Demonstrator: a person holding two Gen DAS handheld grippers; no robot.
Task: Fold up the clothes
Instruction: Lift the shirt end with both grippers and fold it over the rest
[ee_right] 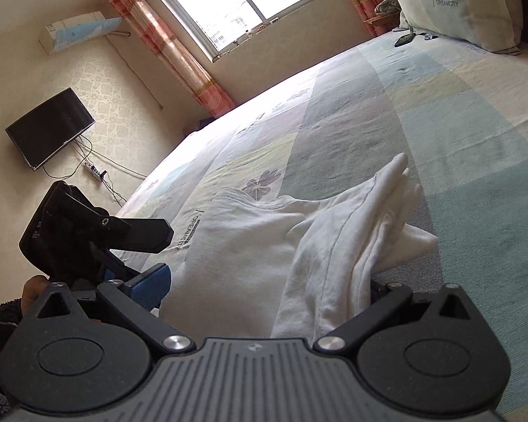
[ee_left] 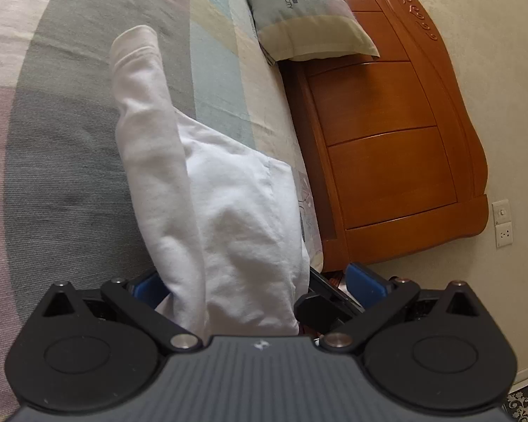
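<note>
A white long-sleeved garment lies crumpled on the patchwork bed cover. One sleeve stretches away from me. My left gripper is open, its blue pads spread wide, and the cloth fills the gap between them. In the right wrist view the same garment is bunched into a ridge of folds. My right gripper is open too, with the cloth lying across the gap and hiding its right finger. The left gripper shows at the left, held by a hand.
A pillow rests against the wooden headboard at the bed's edge. Wall sockets sit beside it. The right wrist view shows a window, a wall television, another pillow and a remote.
</note>
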